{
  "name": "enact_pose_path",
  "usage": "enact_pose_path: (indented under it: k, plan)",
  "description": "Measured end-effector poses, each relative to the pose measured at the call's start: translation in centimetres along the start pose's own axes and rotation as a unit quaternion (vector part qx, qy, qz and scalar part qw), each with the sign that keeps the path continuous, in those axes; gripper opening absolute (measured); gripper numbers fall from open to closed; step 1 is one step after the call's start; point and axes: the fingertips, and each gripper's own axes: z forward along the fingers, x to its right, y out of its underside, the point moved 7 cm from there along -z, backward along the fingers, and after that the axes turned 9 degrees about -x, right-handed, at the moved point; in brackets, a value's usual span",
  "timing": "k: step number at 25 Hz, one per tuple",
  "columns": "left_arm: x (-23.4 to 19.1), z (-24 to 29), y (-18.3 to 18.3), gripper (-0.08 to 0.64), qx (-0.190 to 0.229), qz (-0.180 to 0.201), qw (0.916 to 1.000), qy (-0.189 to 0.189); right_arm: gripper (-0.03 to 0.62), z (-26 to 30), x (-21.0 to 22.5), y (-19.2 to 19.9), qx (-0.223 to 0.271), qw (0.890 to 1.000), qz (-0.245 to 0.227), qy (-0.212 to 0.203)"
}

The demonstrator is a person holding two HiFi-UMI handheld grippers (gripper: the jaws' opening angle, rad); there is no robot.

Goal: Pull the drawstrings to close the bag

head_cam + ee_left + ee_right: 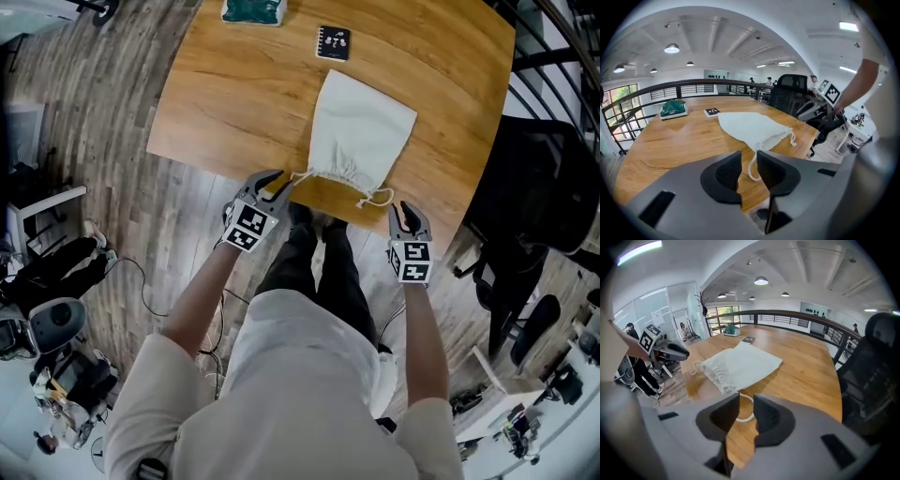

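A white cloth drawstring bag [361, 131] lies on the wooden table [234, 84], its gathered mouth toward the near edge. A cord runs from each side of the mouth. My left gripper [278, 181] sits at the left cord's end [300, 175]; in the left gripper view its jaws [748, 157] stand apart, with the cord loop [752, 169] showing in the gap and not pinched. My right gripper [405, 210] is just short of the right cord loop [380, 199]; in the right gripper view its jaws [746, 401] are open, with the loop [746, 414] lying on the table between them. Bag [752, 126] [740, 364].
A small black booklet [333, 43] and a green packet [253, 9] lie at the table's far side. A black office chair [544, 187] stands to the right of the table. The person's legs are at the table's near edge, between the two grippers.
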Motion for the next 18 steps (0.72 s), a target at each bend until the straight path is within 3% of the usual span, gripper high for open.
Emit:
enact_pose_path:
  k: [8, 18]
  plan:
    - [0.2, 3.8, 1.7, 0.117, -0.065, 0.072, 0.9952, 0.012, 0.094, 3.3, 0.3, 0.7, -0.028, 0.999, -0.039, -0.009]
    - [1.1, 6.6, 1.3, 0.144, -0.081, 0.110, 0.9904, 0.018, 0.156, 5.9, 0.5, 0.4, -0.044, 0.995, -0.084, -0.023]
